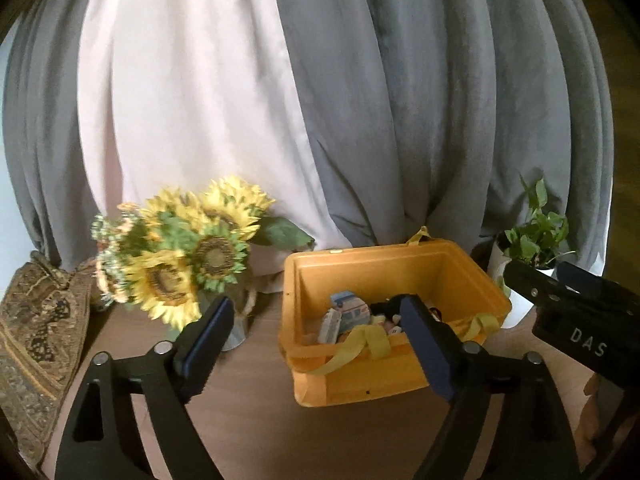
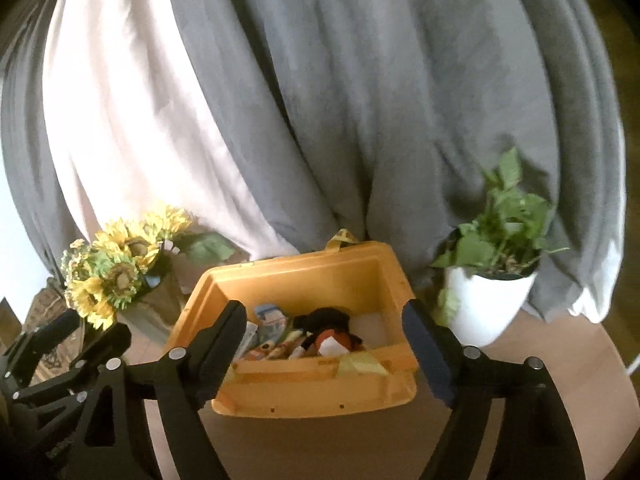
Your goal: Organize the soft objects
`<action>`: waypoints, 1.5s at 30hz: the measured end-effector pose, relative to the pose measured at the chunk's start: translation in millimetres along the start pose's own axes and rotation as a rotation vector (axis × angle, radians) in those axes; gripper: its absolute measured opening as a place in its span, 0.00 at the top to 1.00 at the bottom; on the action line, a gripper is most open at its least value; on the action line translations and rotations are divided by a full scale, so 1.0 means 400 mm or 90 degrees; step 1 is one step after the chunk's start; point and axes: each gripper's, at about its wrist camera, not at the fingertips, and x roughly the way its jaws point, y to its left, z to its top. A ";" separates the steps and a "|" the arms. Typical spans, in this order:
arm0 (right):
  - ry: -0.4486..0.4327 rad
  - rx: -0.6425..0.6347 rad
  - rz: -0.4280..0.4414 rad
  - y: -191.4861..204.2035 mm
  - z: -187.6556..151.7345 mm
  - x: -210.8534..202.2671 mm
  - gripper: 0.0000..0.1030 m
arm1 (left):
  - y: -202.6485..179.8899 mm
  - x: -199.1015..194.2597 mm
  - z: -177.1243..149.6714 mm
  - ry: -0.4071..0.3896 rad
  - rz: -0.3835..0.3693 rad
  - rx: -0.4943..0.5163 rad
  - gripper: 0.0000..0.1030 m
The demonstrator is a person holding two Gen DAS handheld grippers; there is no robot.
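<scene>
The soft toys (image 2: pixel 320 338) are lying heaped in the bottom of the yellow bin (image 2: pixel 304 394), which is sitting on the brown surface (image 2: pixel 320 448) in the middle of the scene, tilted a little with its open top facing the cameras. Among them a black and orange plush (image 2: pixel 334 330) is resting toward the right, and a white and blue one (image 1: pixel 348 310) toward the left.

Both grippers are hovering near the bin with nothing between them: the left gripper (image 1: pixel 316 340) has its fingers spread wide, and the right gripper (image 2: pixel 324 344) is likewise released and empty.

The likely trouble is a finger catching the bin's near rim or one of the yellow straps (image 1: pixel 352 346) draped over it, which would probably drag or tip the light bin. Two grippers reaching in together could also be knocking each other, since they are close side by side.

Room is tight at the sides. The sunflowers (image 1: pixel 188 256) in their vase are standing just left of the bin, and the potted plant (image 2: pixel 492 280) in its white pot just right; a wide sweep could topple either. The curtain (image 2: pixel 320 100) is hanging close behind. The near part of the surface is looking open.
</scene>
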 end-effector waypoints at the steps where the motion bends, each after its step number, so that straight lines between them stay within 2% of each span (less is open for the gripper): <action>1: -0.003 0.001 -0.006 0.005 -0.008 -0.020 0.20 | 0.002 -0.014 -0.002 -0.002 0.006 0.002 0.09; 7: -0.027 0.007 -0.040 0.043 -0.065 -0.135 0.19 | 0.040 -0.118 -0.038 -0.028 0.007 -0.003 0.03; 12: -0.043 0.009 -0.063 0.084 -0.117 -0.222 0.15 | 0.077 -0.204 -0.076 -0.029 0.000 -0.009 0.00; 22: -0.077 0.006 -0.080 0.118 -0.200 -0.409 0.12 | 0.084 -0.366 -0.126 -0.052 -0.005 -0.005 0.00; 33: -0.102 -0.011 -0.059 0.100 -0.237 -0.564 0.12 | 0.046 -0.538 -0.182 -0.073 -0.001 -0.018 0.00; 45: -0.119 -0.023 -0.043 0.053 -0.315 -0.746 0.12 | 0.013 -0.724 -0.258 -0.076 -0.001 -0.023 0.00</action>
